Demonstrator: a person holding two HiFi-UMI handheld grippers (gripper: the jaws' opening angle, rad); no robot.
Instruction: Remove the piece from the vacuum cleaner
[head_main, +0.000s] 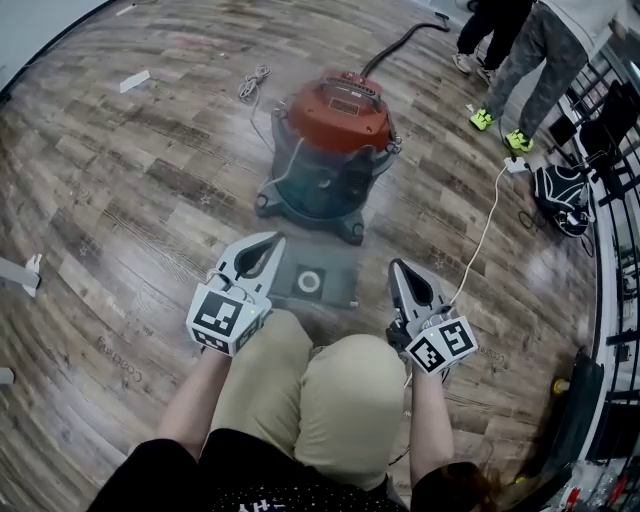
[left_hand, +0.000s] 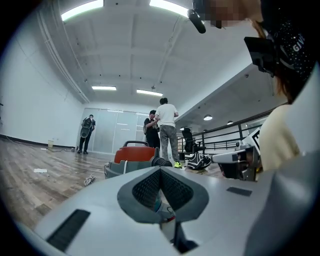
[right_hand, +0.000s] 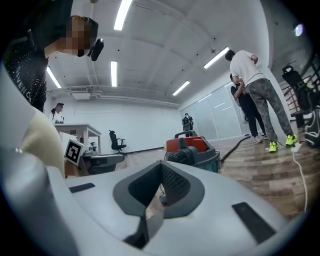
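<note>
Left gripper (head_main: 272, 240) and right gripper (head_main: 396, 266), each with its jaws closed tip to tip and nothing between them, held over the person's knees (head_main: 320, 385). The vacuum cleaner (head_main: 335, 140), red-lidded, stands on the wooden floor (head_main: 120, 200) ahead of both grippers. A flat grey piece (head_main: 340, 272) bearing a white ring (head_main: 309, 283) lies between the two grippers, near the vacuum's base; contact with the base cannot be told
</note>
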